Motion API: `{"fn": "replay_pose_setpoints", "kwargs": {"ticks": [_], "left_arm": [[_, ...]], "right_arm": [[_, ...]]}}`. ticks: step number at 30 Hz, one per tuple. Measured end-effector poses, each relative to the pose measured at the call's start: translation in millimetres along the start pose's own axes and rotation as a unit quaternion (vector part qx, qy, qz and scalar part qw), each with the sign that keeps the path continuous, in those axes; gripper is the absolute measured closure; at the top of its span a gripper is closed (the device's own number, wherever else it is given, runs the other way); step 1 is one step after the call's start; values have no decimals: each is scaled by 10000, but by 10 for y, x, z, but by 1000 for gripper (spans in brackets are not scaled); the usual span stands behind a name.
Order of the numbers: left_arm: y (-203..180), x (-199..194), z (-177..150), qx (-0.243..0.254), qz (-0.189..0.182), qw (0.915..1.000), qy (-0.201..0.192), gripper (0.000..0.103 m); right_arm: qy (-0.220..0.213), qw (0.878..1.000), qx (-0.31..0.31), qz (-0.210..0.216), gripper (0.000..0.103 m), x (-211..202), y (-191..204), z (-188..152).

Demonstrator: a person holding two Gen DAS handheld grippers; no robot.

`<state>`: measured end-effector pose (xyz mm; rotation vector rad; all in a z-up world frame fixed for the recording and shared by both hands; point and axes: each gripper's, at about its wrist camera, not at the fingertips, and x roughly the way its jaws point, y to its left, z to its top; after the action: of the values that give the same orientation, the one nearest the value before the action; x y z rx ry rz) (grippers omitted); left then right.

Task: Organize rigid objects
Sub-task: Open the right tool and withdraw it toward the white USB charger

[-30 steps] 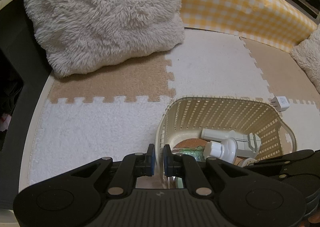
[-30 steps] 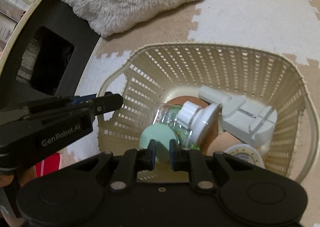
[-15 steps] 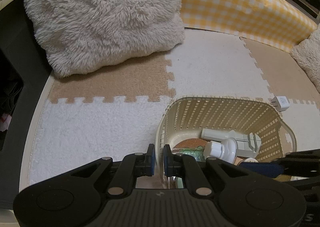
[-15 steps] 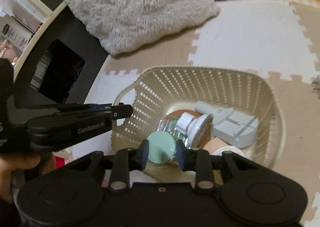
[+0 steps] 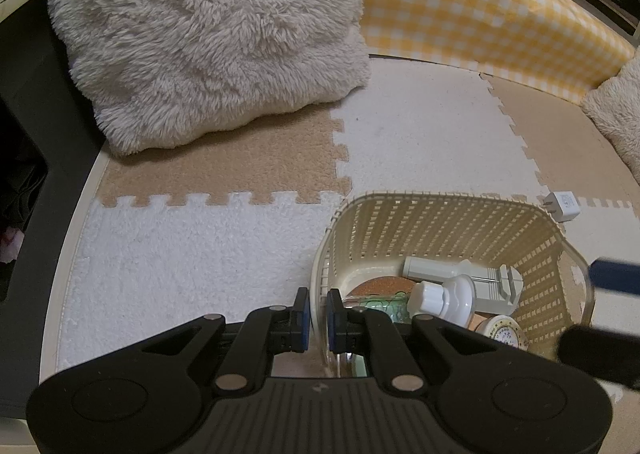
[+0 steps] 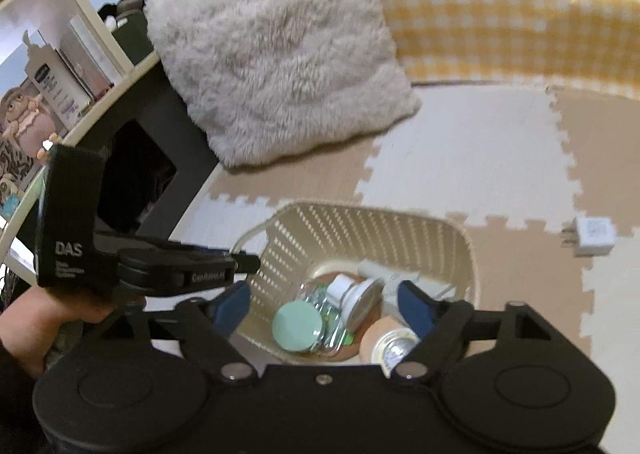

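Note:
A cream lattice basket (image 5: 440, 209) (image 6: 360, 225) stands on the foam mat. It holds a clear jar with a mint lid (image 6: 296, 328), a white knob piece (image 5: 444, 294), a grey-white tool (image 5: 492, 282) and a round tin (image 5: 502, 334). My left gripper (image 5: 318, 308) is shut on the basket's left rim. My right gripper (image 6: 324, 304) is open and empty above the basket. A white charger plug (image 5: 562, 205) (image 6: 592, 236) lies on the mat right of the basket.
A fluffy white cushion (image 5: 208, 33) leans at the back left. A yellow checked bolster (image 5: 480, 9) runs along the back. A second fluffy cushion (image 5: 616, 113) is at the right edge. A dark shelf unit (image 6: 132, 173) with books stands left.
My right gripper has opened wide and risen away from the basket, leaving the mint-lid jar inside. My left gripper has kept its hold on the rim.

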<state>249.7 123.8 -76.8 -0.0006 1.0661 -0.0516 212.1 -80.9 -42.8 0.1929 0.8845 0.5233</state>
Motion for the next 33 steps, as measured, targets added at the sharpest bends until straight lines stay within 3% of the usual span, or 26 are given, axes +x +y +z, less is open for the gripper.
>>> {"fn": "replay_pose_setpoints", "kwargs": {"ticks": [6,13,20,28,33], "left_arm": [[14,9,2,22,20,10000,12,94],[15,19,5,41,36,10000,18,94],[6,20,6,67,55,10000,26,94],[-8,33,-1,108,72,9999,51,94],[-6,47,0,114,60,9999,68,94]], "right_arm": [[-557,9975,-163,-391,0,-177,-96,20],[-1231,9870,132,-1025,0,-200,-517,-13],[-1600,9710,446,-1721,0,-31,-953,-160],[-1766,9571,453,-2253,0,245,-1332,-347],[-1512,9531,74,-2621,0,428,-1577,-388]]}}
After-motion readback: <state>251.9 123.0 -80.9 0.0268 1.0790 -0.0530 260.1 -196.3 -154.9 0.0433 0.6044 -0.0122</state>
